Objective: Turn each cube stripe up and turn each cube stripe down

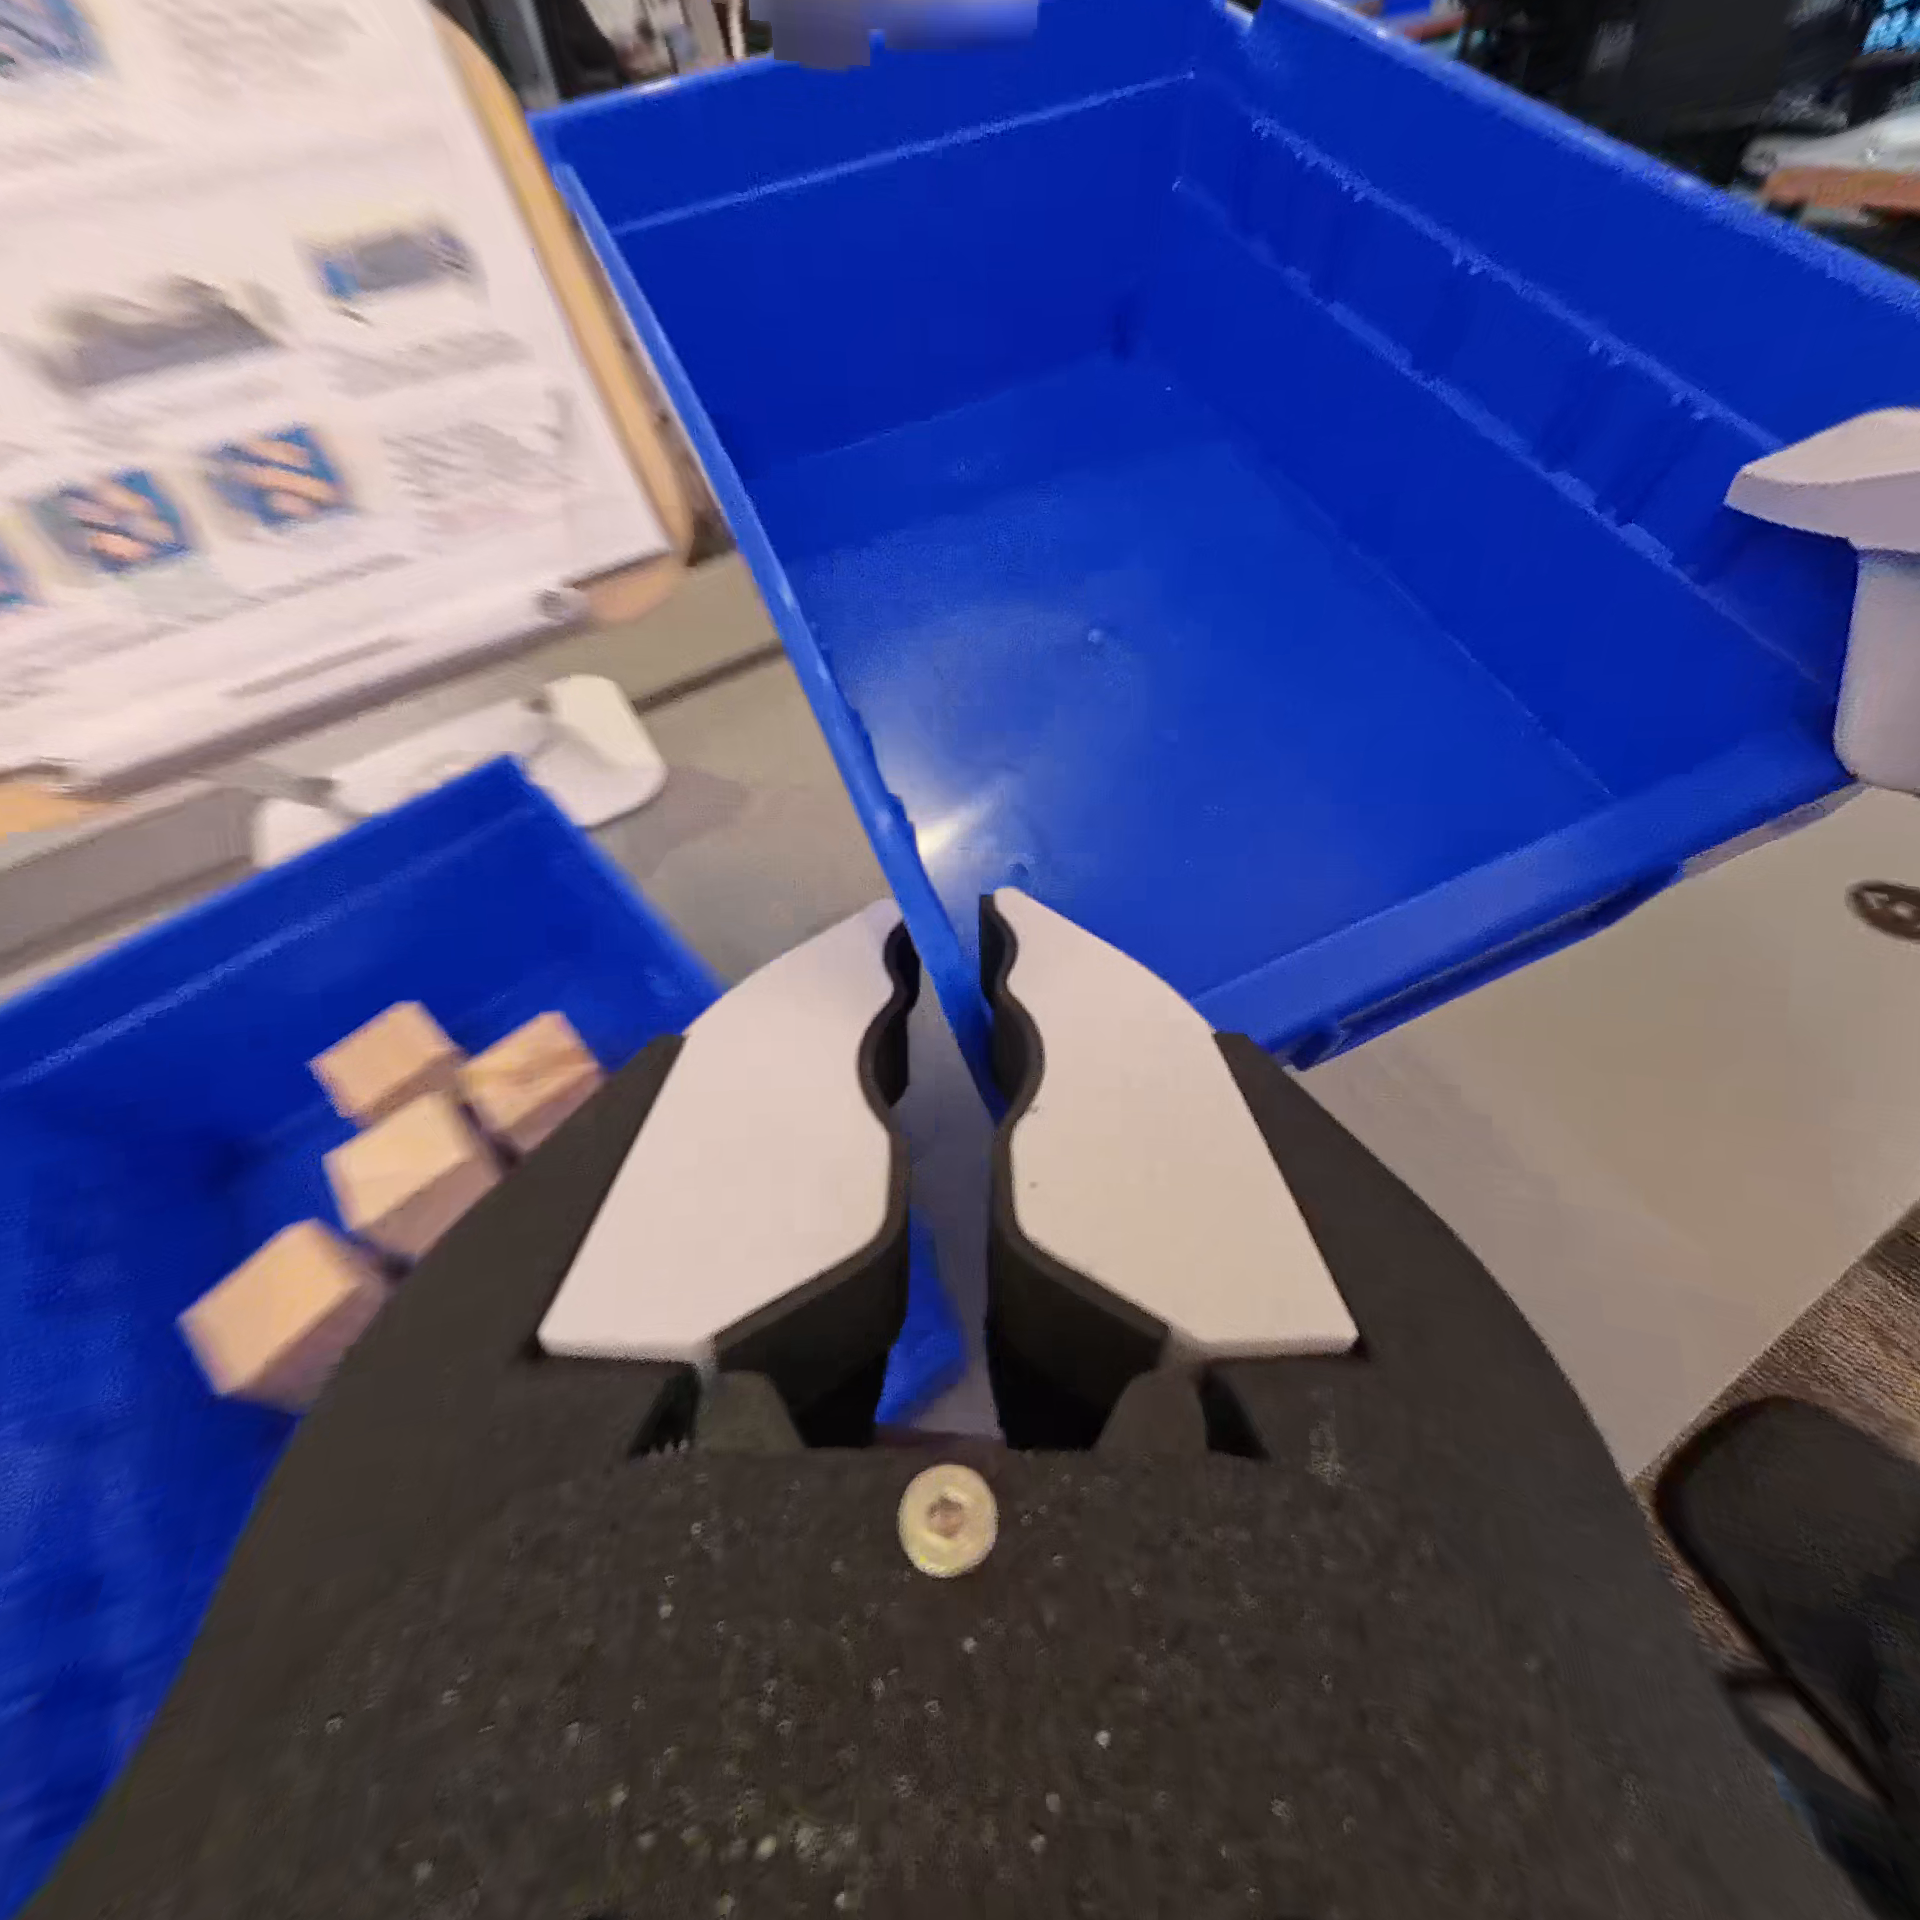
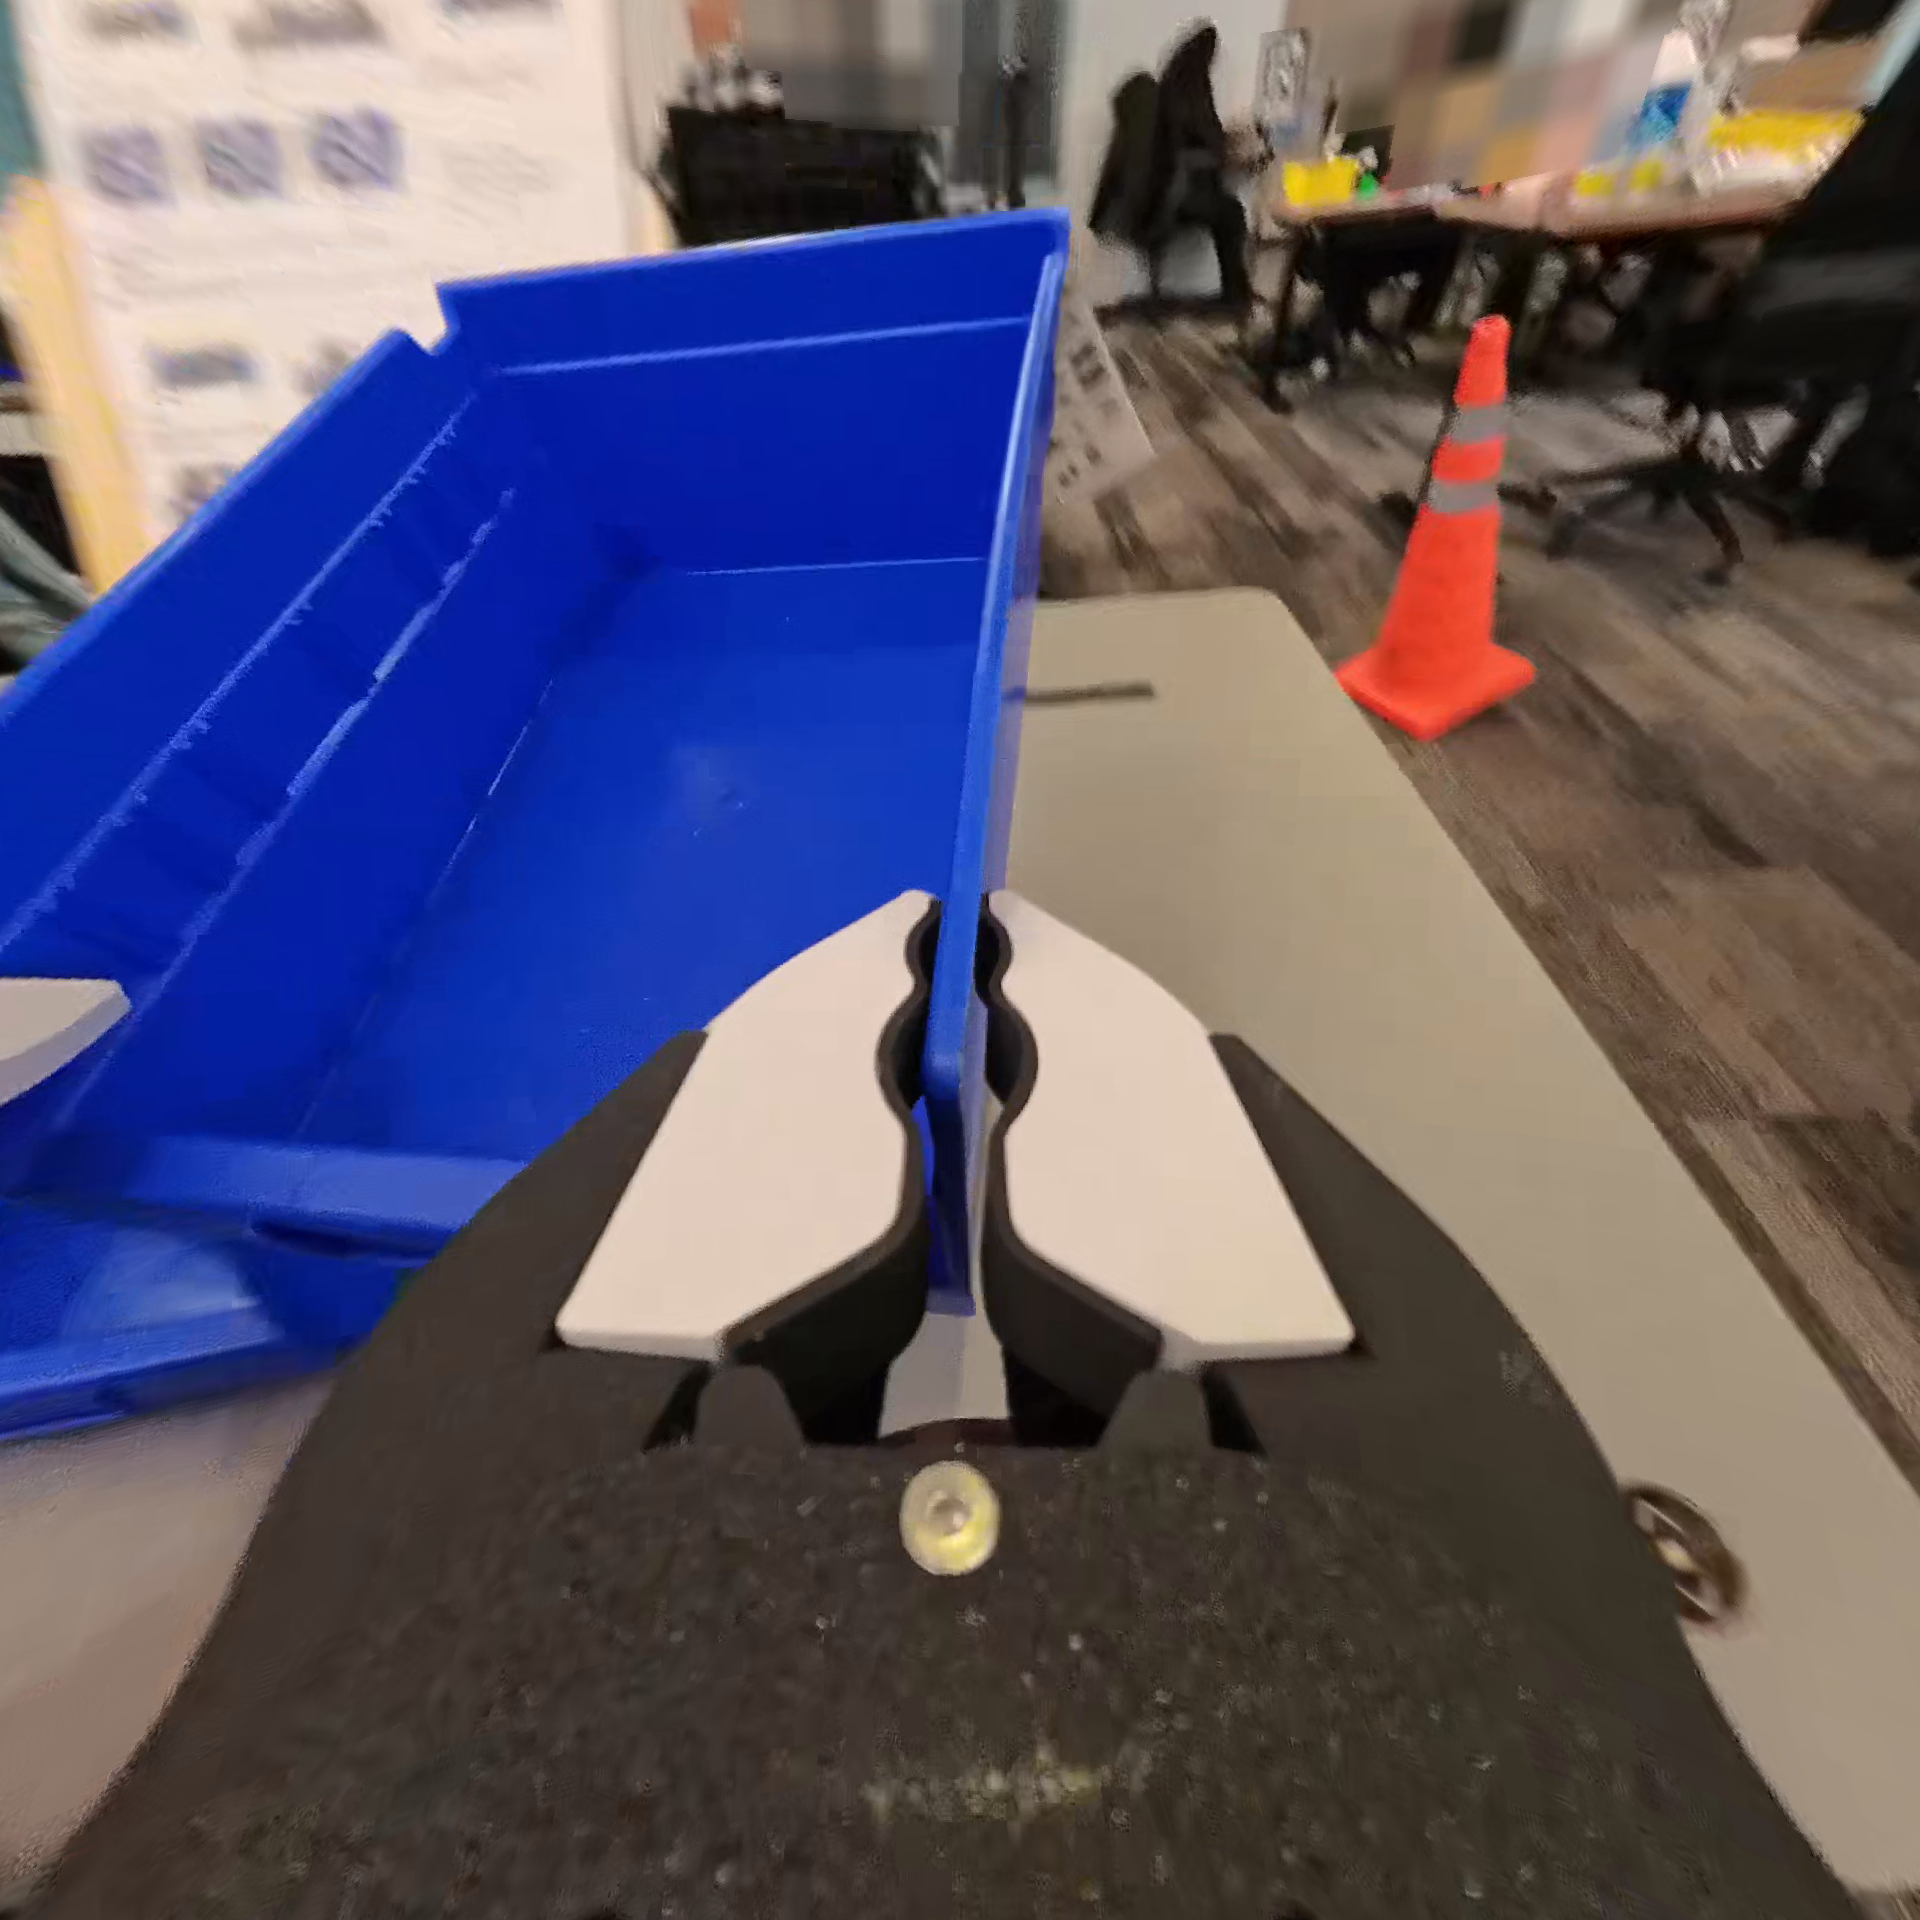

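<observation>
Blue bin [image 1: 1195,436] btwn both grippers

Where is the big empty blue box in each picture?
Left wrist view: the empty blue bin fills the upper right; the left gripper clamps its left wall.
Right wrist view: it fills the left; the right gripper clamps its right wall.
Shared landmark: the grey table.

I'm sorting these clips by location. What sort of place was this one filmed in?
Probably an office or lab workspace: office chairs stand at cluttered desks in the background, a printed poster board stands beside the blue bins, and an orange traffic cone stands on the wood-look floor.
</observation>
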Tool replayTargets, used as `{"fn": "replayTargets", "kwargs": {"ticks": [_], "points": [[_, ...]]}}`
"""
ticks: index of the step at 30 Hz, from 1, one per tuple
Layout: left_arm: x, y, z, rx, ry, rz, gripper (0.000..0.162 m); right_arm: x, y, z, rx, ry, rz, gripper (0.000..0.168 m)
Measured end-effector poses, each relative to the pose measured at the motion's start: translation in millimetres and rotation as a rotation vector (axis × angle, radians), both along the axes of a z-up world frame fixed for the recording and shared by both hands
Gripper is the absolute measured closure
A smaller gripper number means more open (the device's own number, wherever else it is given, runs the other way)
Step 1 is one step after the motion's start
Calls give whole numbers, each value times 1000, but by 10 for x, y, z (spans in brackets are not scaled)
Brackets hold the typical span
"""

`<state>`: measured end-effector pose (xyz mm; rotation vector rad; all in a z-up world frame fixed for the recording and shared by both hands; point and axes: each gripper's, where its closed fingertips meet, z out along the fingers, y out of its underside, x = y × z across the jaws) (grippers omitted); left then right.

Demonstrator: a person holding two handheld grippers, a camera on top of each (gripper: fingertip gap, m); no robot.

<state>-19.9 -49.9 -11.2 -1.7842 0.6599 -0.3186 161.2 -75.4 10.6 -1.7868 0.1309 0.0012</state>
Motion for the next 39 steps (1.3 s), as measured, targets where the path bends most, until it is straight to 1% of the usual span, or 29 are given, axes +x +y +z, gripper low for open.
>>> {"fn": "replayTargets", "kwargs": {"ticks": [3,6,7,9,12,15,16,17,18,19,21,22,24,25,26,27,28,29,30,31,32,33,34,35,36,37,39], "points": [[524,59,-400,-45,37,-12,153,537,53,-448,-107,1,-47,163],[827,152,-709,-111,57,-12,153,848,176,-846,-183,87,-1,163],[898,181,-793,-131,62,-14,152,920,214,-949,-203,120,17,163],[1012,213,-979,-192,66,-15,152,1039,284,-1125,-249,120,37,163],[1160,174,-1163,-285,1,-63,146,1188,398,-1250,-234,105,54,163],[1236,85,-1176,-310,-31,-153,140,1262,486,-1305,-190,202,71,163],[1215,31,-1146,-330,-59,-185,135,1263,507,-1306,-180,217,82,163],[1158,-40,-1096,-345,-86,-217,122,1270,513,-1304,-173,217,79,162],[1059,-122,-1029,-349,-102,-247,112,1299,497,-1287,-163,200,52,155],[930,-223,-938,-348,-121,-287,112,1317,454,-1225,-135,165,29,145],[579,-417,-689,-344,-190,-367,121,1318,305,-984,-49,86,-29,135],[322,-403,-572,-338,-217,-343,120,1260,212,-825,-1,54,-51,129],[-168,-192,-250,-348,-318,-233,118,880,68,-493,102,-8,1,126],[-346,-122,-96,-348,-357,-214,114,585,27,-373,128,-38,58,125],[-521,-75,-33,-318,-321,-198,112,227,7,-297,138,-68,136,123],[-764,32,-58,-263,-234,-113,110,-177,-2,-266,138,-92,228,122],[-1035,134,-119,-206,-151,-12,109,-606,-6,-283,130,-93,327,122],[-1269,183,-210,-175,-93,52,108,-1041,-17,-341,110,-60,434,119],[-1474,207,-351,-176,-43,97,106,-1445,-36,-433,73,-4,535,117],[-1672,224,-533,-201,10,143,103,-1770,-42,-558,20,46,613,121],[-1825,221,-699,-230,43,162,109,-1971,1,-694,-37,78,635,124],[-1907,184,-800,-250,38,139,144,-2083,77,-818,-83,104,622,125],[-2016,193,-852,-260,2,168,146,-2163,154,-917,-119,127,610,124],[-2092,200,-879,-268,-37,188,138,-2242,215,-985,-141,143,612,124],[-2150,204,-887,-269,-62,209,124,-2316,263,-1030,-150,153,619,122],[-2153,184,-870,-257,-72,198,120,-2388,290,-1044,-154,162,629,119],[-2142,130,-747,-180,-66,171,120,-2492,282,-1055,-162,137,638,120]]}}
